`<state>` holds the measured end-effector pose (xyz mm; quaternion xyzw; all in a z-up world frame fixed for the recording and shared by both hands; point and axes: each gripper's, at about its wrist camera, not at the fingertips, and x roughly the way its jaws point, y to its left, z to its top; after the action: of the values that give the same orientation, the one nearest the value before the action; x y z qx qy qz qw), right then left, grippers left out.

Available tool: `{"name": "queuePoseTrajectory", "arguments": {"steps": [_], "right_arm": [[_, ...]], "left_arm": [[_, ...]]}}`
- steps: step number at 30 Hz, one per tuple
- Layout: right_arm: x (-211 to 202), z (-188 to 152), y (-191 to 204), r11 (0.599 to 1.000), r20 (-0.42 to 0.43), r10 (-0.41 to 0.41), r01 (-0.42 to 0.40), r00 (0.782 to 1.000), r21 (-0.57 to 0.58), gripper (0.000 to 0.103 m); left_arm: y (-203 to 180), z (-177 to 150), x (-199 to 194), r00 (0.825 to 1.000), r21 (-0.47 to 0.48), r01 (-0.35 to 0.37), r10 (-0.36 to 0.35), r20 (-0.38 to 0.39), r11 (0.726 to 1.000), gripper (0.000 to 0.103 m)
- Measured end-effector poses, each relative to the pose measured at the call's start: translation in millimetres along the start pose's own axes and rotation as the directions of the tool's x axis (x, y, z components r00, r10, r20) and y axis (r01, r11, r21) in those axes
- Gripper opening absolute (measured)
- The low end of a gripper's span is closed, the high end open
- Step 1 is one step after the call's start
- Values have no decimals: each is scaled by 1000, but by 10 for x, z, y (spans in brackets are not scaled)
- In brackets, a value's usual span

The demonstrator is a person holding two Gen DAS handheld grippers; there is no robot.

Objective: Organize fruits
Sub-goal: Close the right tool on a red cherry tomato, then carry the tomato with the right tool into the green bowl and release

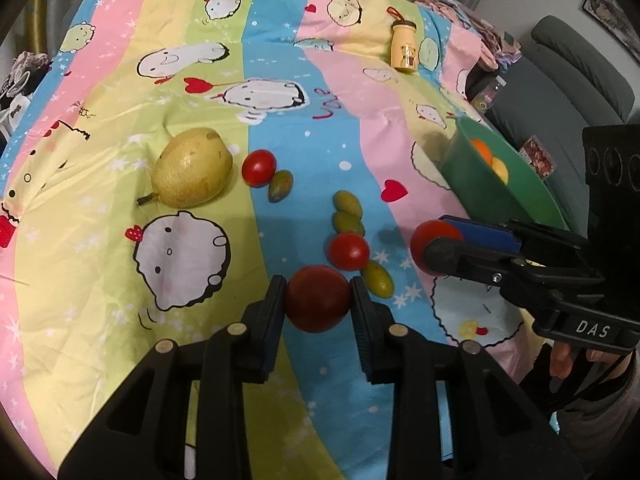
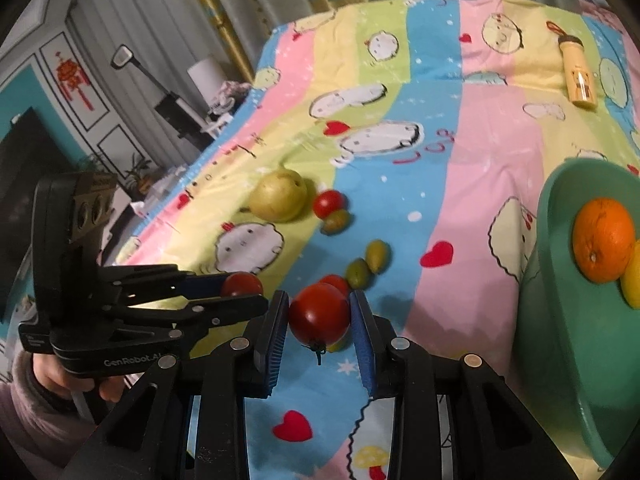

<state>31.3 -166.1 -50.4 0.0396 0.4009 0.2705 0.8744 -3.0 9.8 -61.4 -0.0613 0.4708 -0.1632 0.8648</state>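
My left gripper (image 1: 318, 286) is shut on a dark red tomato (image 1: 318, 304), held just above the striped cartoon bedsheet (image 1: 120, 260). My right gripper (image 2: 319, 300) is shut on another red tomato (image 2: 319, 318) with its stem hanging below; it shows in the left wrist view as the right gripper (image 1: 440, 240) near the green bowl (image 1: 472, 176). The bowl (image 2: 548, 240) holds an orange (image 2: 604, 240) and a lemon (image 2: 634, 280). On the sheet lie a yellow pear (image 1: 192, 168), two more tomatoes (image 1: 259, 167) (image 1: 349, 251) and several green olives (image 1: 346, 202).
A yellow bottle (image 1: 404, 46) lies at the far side of the sheet. A grey sofa (image 1: 560, 80) stands beyond the right edge of the bed. A person's hand (image 2: 48, 380) holds the left gripper (image 2: 244, 290) at the left.
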Motion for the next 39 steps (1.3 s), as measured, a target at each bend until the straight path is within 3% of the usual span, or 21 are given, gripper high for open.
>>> {"name": "queuePoseTrajectory", "arguments": {"steps": [20, 30, 39], "right_arm": [[-599, 105, -146, 997, 173, 71, -71, 982, -7, 33], [-993, 74, -463, 999, 240, 35, -42, 970, 25, 33], [-1279, -13, -772, 997, 272, -23, 3, 962, 76, 33]], "left_arm": [[-363, 197, -393, 996, 9, -39, 38, 80, 999, 31], [-819, 489, -551, 989, 89, -71, 58, 135, 993, 31], [-1293, 634, -427, 991, 163, -56, 35, 128, 985, 31]]}}
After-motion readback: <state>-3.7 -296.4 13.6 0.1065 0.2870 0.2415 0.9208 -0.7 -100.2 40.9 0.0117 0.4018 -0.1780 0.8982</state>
